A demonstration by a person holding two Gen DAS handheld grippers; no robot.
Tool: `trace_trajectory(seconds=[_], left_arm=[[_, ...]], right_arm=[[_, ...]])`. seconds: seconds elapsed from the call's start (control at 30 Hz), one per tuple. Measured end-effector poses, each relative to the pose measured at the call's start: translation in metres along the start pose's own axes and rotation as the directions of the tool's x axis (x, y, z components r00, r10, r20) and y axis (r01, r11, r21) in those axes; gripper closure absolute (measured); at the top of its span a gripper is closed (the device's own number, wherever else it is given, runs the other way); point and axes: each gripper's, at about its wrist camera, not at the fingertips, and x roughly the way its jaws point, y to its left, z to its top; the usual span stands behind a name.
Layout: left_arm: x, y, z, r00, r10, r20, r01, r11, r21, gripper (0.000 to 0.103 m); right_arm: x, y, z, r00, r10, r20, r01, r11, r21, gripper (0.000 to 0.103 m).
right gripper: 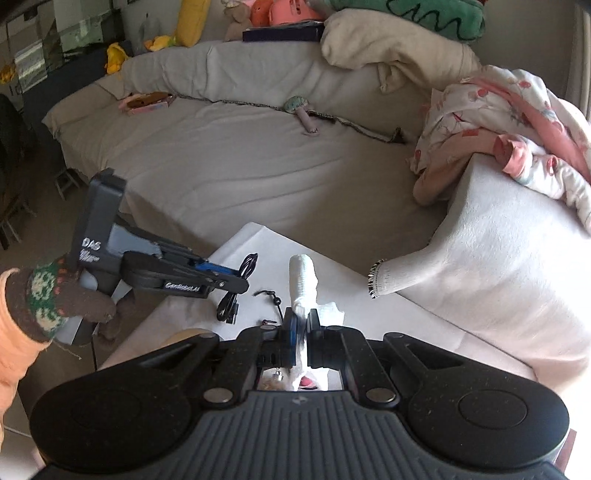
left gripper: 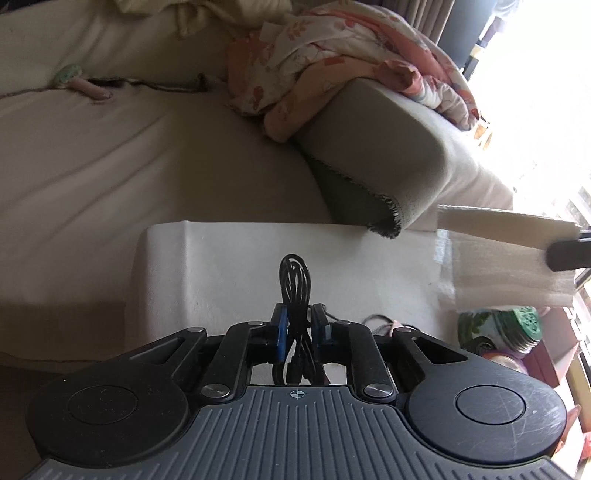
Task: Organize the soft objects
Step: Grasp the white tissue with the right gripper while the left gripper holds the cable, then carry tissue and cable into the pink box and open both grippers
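Observation:
My left gripper (left gripper: 297, 325) is shut on a coiled black cable (left gripper: 295, 280) and holds it just above a white table (left gripper: 229, 266). In the right wrist view the left gripper (right gripper: 229, 282) comes in from the left, with the cable (right gripper: 236, 291) hanging from its tip. My right gripper (right gripper: 301, 325) is shut on a white cloth (right gripper: 303, 280) that stands up between the fingers. The same cloth (left gripper: 509, 258) shows at the right edge of the left wrist view.
A sofa with a beige cover (right gripper: 221, 158) lies beyond the table. A pink floral blanket (right gripper: 517, 136) drapes over its armrest (right gripper: 498, 258). A small mushroom plush (right gripper: 301, 110) lies on the seat. Small black cords (right gripper: 271, 299) lie on the table. Plush toys (right gripper: 192, 22) line the back.

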Motion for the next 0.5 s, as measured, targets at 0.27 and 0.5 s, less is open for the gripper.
trace_trajectory(seconds=[0.27,0.5], left_arm=[[-0.059,-0.023,0.004,0.995,0.005,0.103,-0.01,0.999,0.046,0.087],[-0.149,-0.08,0.022,0.963,0.02,0.268,-0.054,0.991,0.123,0.087]], right_arm=[[-0.021,0.004,-0.002,0.999,-0.025,0.041,0.024,0.999,0.021,0.098],[-0.101,0.009,-0.006,0.975,-0.055,0.215,0.048,0.998,0.037,0.098]])
